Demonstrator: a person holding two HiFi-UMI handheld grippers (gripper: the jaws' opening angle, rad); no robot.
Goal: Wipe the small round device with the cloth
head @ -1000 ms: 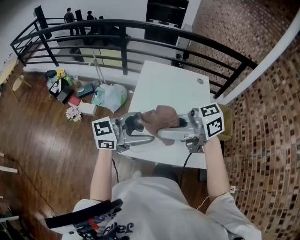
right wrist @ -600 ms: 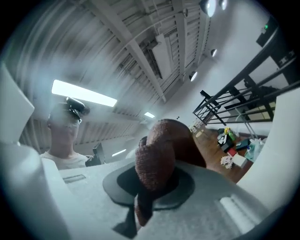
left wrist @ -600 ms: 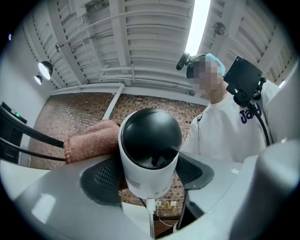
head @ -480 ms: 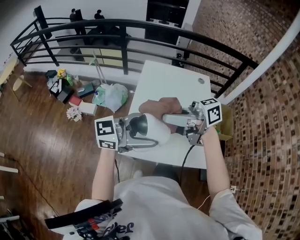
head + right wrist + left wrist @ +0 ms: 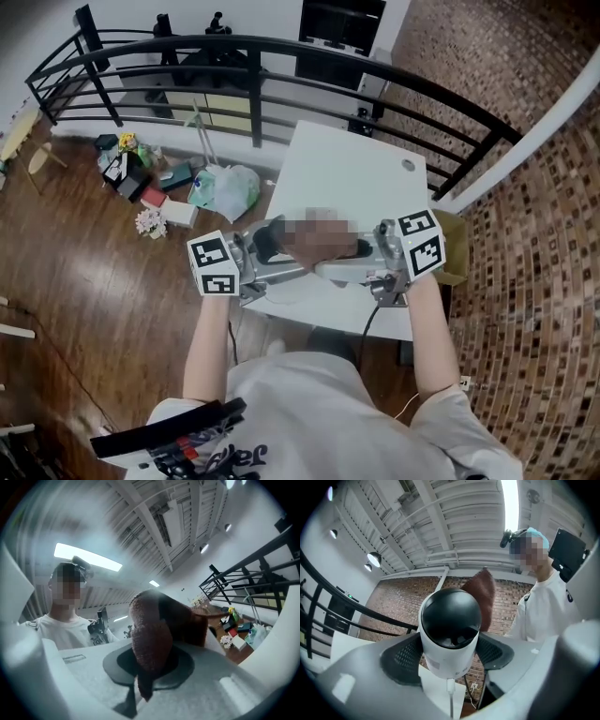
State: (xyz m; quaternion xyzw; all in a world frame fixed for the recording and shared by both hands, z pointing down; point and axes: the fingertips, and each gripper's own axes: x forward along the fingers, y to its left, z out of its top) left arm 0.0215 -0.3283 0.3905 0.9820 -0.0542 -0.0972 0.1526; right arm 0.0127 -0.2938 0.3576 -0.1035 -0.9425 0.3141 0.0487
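One round device (image 5: 450,634); one brown cloth (image 5: 150,641); one table (image 5: 349,176)

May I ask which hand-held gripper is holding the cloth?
The right hand-held gripper: its jaws pinch the brown cloth, while the left hand-held gripper clamps the round white device.

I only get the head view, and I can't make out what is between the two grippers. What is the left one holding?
Observer: The left gripper clamps a small round device, white with a black dome, between its pads.
Operator: And the right one?
Observer: The right gripper pinches a bunched brown cloth that stands up from its jaws.
Operator: Is the cloth at the device?
Observer: In the left gripper view the cloth rises close behind the dome's upper right side; whether they touch cannot be told.
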